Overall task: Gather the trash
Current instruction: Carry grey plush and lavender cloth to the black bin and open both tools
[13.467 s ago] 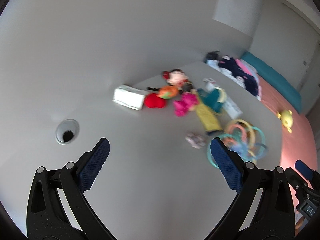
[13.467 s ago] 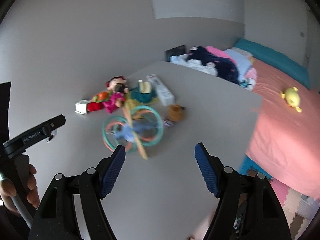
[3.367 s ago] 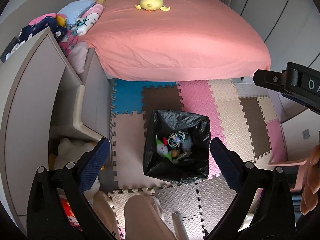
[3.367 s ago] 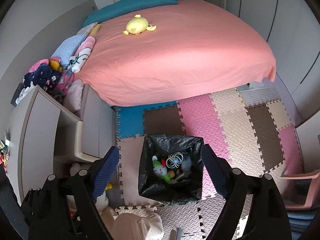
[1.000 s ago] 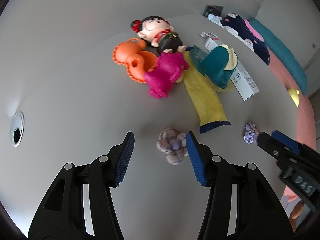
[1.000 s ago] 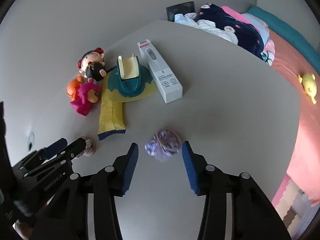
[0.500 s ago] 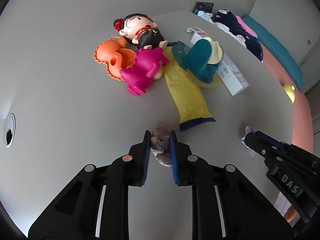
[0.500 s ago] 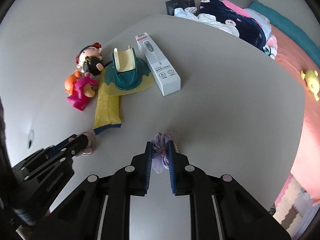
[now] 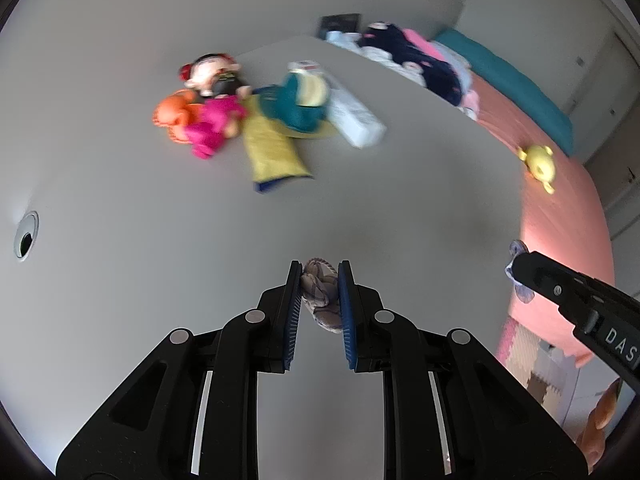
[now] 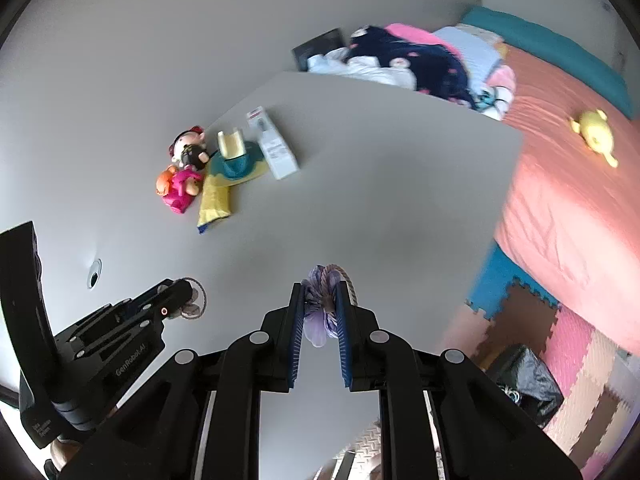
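My left gripper [image 9: 319,280] is shut on a small beige-and-lilac plaid scrunchie [image 9: 318,294], lifted off the grey desk [image 9: 168,248]. My right gripper [image 10: 319,296] is shut on a purple scrunchie [image 10: 318,330] with a rope-like ring at its top, also held above the desk. In the right wrist view the left gripper [image 10: 188,300] shows at lower left with its scrunchie. The right gripper's tip [image 9: 520,266] shows at the right edge of the left wrist view. A black trash bag [image 10: 528,376] stands on the foam floor mat at lower right.
At the back of the desk lie a doll [image 9: 210,74], an orange and pink toy [image 9: 200,124], a yellow cloth [image 9: 272,152], a teal item [image 9: 300,104] and a white box [image 9: 352,116]. Clothes [image 10: 408,60] are piled at the far edge. A pink bed [image 10: 572,168] carries a yellow plush [image 10: 596,132].
Both grippers closed on their scrunchies, then lifted them off the desk and pulled back; the toys now look farther away and the floor and trash bag have come into the right view.
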### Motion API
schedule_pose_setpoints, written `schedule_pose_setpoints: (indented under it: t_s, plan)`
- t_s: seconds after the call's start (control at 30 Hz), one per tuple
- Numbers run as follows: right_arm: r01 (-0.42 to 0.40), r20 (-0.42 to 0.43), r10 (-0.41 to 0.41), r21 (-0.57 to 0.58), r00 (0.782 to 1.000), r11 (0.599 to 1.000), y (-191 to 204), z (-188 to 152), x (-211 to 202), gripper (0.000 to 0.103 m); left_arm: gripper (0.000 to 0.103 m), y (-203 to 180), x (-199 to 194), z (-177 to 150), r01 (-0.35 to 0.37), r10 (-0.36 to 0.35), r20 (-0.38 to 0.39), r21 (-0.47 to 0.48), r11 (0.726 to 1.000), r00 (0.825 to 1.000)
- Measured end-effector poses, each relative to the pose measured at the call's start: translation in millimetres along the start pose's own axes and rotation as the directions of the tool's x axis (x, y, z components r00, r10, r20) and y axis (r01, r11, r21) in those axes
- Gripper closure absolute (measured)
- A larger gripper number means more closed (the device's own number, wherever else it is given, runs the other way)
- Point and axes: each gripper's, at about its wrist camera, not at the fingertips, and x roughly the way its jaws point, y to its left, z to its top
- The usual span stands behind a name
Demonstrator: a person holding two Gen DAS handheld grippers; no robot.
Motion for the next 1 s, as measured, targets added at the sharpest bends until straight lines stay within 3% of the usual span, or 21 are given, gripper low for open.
schedule_pose_setpoints:
  t_s: [0.27,0.47,0.7,1.0]
  plan:
    - [0.045,0.058,-0.050,0.080,0.997,0.996,-64.5,-46.7,-56.7,0.086,0.085,-81.8,-18.1,-38.3,0.071,-0.074,0.012,0.132,0.989,0.997]
    - [0.090,0.092,-0.106,0.161,0.990,0.983,-120.7,-82.5,-96.9,0.086,0.085,-154.3,-19.9,-68.6,0.139,-0.140,-0.016,0.242,0.960,0.990]
    - [0.158,0.094,-0.191,0.287,0.977,0.945,-194.4,-126.0,-132.4,0.086,0.085,-238.4,-18.7,-109.0,0.222,-0.210,-0.073,0.369,0.903,0.975]
    - [0.214,0.085,-0.276,0.432,0.957,0.876,-273.8,-184.0,-170.7,0.086,0.085,-319.5,-5.5,-167.3,0.318,-0.254,-0.194,0.478,0.819,0.947]
